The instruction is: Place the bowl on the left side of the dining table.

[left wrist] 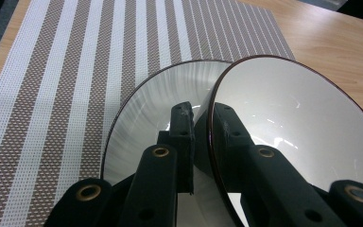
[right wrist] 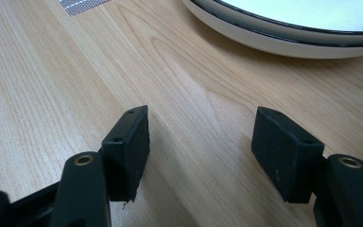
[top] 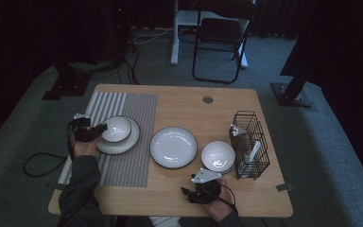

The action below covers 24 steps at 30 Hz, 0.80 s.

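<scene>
A small white bowl (top: 117,128) with a dark rim hangs tilted over a white plate (top: 130,140) on the striped placemat (top: 137,109). My left gripper (top: 100,128) is shut on the bowl's near rim. In the left gripper view, one jaw is outside the bowl (left wrist: 302,123) and the other inside, with the plate (left wrist: 165,104) right under it and my left gripper (left wrist: 203,118) pinching the rim. My right gripper (top: 187,193) rests low on the wood near the table's front edge. In its own view my right gripper (right wrist: 201,137) is open with nothing between the pads.
A large white plate (top: 173,146) lies mid-table, its rim (right wrist: 283,38) just ahead of the right gripper. A stack of small bowls (top: 218,156) sits beside a black wire rack (top: 250,144) holding utensils. A chair (top: 220,38) stands beyond the table.
</scene>
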### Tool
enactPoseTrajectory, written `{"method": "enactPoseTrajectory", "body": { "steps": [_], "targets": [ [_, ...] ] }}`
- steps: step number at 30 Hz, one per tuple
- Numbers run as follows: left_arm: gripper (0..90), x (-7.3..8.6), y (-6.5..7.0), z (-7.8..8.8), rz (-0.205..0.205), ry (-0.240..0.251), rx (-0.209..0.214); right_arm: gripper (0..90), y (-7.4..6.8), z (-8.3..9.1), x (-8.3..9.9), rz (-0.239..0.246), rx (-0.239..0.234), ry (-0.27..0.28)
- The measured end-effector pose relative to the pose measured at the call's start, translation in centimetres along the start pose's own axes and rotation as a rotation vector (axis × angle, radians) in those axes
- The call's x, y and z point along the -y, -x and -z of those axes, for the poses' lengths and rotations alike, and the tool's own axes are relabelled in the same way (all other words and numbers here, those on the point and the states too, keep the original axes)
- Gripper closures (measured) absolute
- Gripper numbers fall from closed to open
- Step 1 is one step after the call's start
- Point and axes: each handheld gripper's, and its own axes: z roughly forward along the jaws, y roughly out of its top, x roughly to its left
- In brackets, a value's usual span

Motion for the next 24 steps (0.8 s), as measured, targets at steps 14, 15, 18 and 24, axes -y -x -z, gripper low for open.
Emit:
{"method": "enactPoseTrajectory", "body": {
  "steps": [14,15,18,24],
  "targets": [
    [81.3,0.16,-0.44,0.01,0.004,-0.002,-0.001,37.1,0.0,0.0,0.0,0.0,0.0,0.0],
    [81.2,0.18,-0.44,0.02,0.003,-0.002,-0.001,37.1,0.0,-0.01,0.0,0.0,0.0,0.001],
    [80.8,0.18,-0.44,-0.01,0.0,-0.001,-0.002,37.0,0.0,-0.01,0.0,0.001,0.0,0.001],
    [74.0,0.17,-0.41,0.12,-0.005,0.017,0.017,37.0,0.0,-0.01,0.0,0.001,0.0,0.001]
  ]
}}
